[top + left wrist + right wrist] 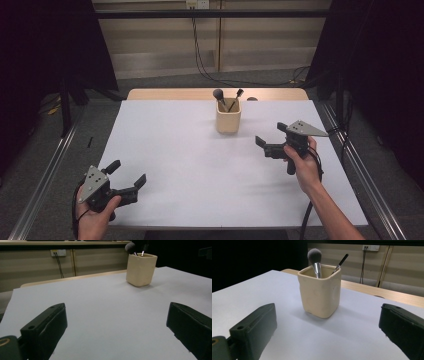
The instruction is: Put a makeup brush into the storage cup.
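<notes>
A cream square cup (228,118) stands upright toward the back of the white table (200,165). In it stand a fluffy makeup brush (218,95) and a thin brush (236,98). My left gripper (129,173) is open near the front left corner, empty, far from the cup (140,270). To the right of the cup, my right gripper (270,133) is held open and empty a short way from it. In the right gripper view the cup (320,293) sits ahead between the jaws, with the fluffy brush (314,260) and thin brush (340,263) sticking out.
A wooden strip (165,94) runs along the table's far edge. Cables (200,55) hang down the back wall below a socket. Metal rails (45,175) flank the table on both sides. Dark curtains stand at left and right.
</notes>
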Demonstrator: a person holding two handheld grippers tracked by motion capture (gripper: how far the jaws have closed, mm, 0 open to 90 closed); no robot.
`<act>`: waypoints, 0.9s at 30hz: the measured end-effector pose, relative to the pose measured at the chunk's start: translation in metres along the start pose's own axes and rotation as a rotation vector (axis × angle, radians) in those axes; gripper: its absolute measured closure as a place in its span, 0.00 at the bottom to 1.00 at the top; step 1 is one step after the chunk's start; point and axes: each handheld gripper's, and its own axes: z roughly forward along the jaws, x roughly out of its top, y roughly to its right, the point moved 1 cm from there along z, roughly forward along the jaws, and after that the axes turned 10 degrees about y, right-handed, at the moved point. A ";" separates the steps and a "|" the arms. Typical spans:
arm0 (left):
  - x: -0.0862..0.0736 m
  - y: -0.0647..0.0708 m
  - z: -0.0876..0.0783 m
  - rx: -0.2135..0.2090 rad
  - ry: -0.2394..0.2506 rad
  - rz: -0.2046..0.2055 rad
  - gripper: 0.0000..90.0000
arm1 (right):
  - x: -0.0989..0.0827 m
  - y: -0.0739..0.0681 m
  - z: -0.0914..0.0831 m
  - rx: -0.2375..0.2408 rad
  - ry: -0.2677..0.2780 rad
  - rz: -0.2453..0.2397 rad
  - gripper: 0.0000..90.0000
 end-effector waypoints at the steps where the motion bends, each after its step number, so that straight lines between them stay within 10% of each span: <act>1: 0.000 0.000 0.000 0.002 -0.001 -0.001 0.04 | -0.002 -0.001 -0.003 0.005 -0.006 -0.008 0.01; 27: -0.005 0.005 -0.001 0.013 -0.018 -0.020 0.04 | -0.033 -0.009 -0.066 -0.037 -0.031 -0.011 0.01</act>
